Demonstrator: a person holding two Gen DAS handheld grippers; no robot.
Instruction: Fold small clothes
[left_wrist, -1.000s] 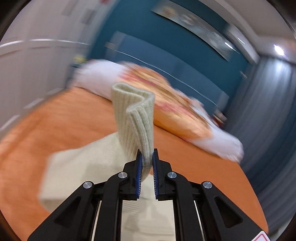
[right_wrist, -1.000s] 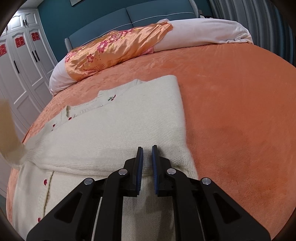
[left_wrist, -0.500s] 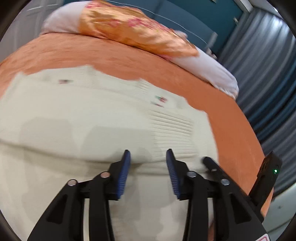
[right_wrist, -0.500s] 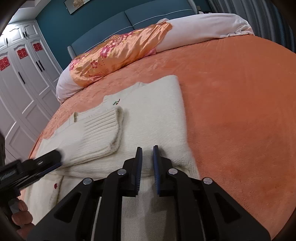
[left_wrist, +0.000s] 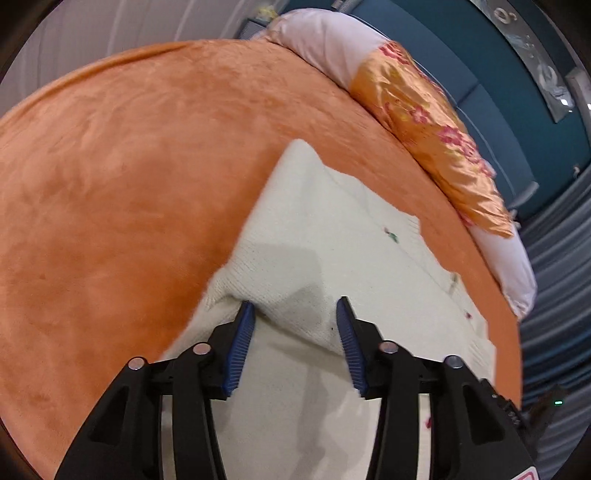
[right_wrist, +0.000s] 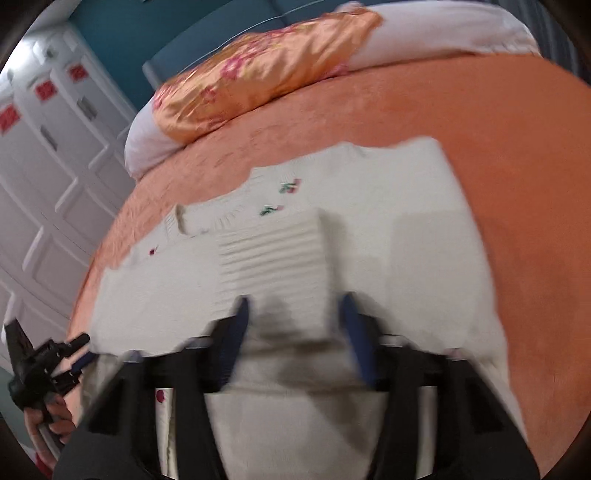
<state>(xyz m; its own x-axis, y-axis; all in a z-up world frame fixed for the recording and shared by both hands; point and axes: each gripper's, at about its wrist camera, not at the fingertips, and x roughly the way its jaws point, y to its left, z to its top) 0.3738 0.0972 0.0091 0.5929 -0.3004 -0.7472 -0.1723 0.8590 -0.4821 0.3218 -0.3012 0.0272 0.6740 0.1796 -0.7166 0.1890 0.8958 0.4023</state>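
Note:
A small cream knit cardigan (left_wrist: 325, 240) lies flat on the orange bedspread (left_wrist: 122, 192), both sleeves folded across its front. My left gripper (left_wrist: 295, 314) is open and empty, its jaws on either side of the folded sleeve's edge at the garment's left side. In the right wrist view the cardigan (right_wrist: 406, 240) shows its neckline, small embroidered flowers and the ribbed cuff (right_wrist: 273, 254) lying on top. My right gripper (right_wrist: 295, 310) is open and empty, hovering just over the cuff; this view is motion-blurred. The left gripper (right_wrist: 55, 365) and a hand show at the lower left.
An orange floral satin pillow (left_wrist: 436, 136) on white bedding lies at the head of the bed. A teal headboard (left_wrist: 491, 110) and wall stand behind. White wardrobe doors (right_wrist: 44, 177) stand beside the bed. Grey curtains (left_wrist: 561, 295) hang at the right.
My left gripper laid the sleeve across the cardigan, let go and moved back to the garment's left side. My right gripper opened and moved up over the cuff.

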